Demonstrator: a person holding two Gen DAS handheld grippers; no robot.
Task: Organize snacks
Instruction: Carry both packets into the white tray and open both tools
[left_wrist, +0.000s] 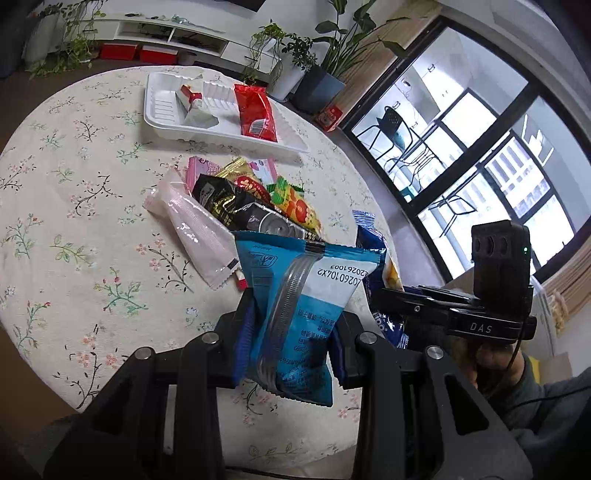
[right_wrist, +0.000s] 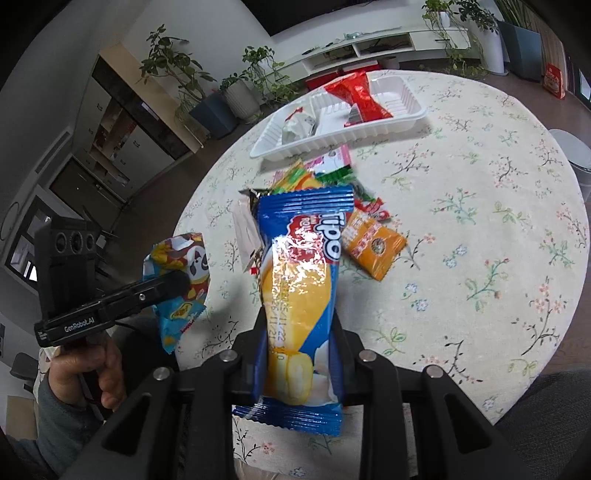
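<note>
So two snacks are up off the desk at once. The light blue snack packet (left_wrist: 295, 314) is pinched in the left hand-held gripper (left_wrist: 291, 332), jaws narrow and pressing its sides, printed back facing the camera. The blue and yellow Tipo packet (right_wrist: 299, 295) is clamped the same way in the right hand-held gripper (right_wrist: 299, 354), hanging lengthwise above the floral desk (right_wrist: 480, 221).

Just beyond them sits the loose pile of snacks (left_wrist: 251, 199): a pale pink wrapper, a black one, some yellow and green ones, and an orange packet (right_wrist: 373, 243) at the edge. Further back there's the white tray (left_wrist: 162, 110) with a red packet (left_wrist: 255, 110) in one compartment and a white and red packet (left_wrist: 192, 103) in another. Potted plants (left_wrist: 295, 55) and a low white shelf line the wall behind.
</note>
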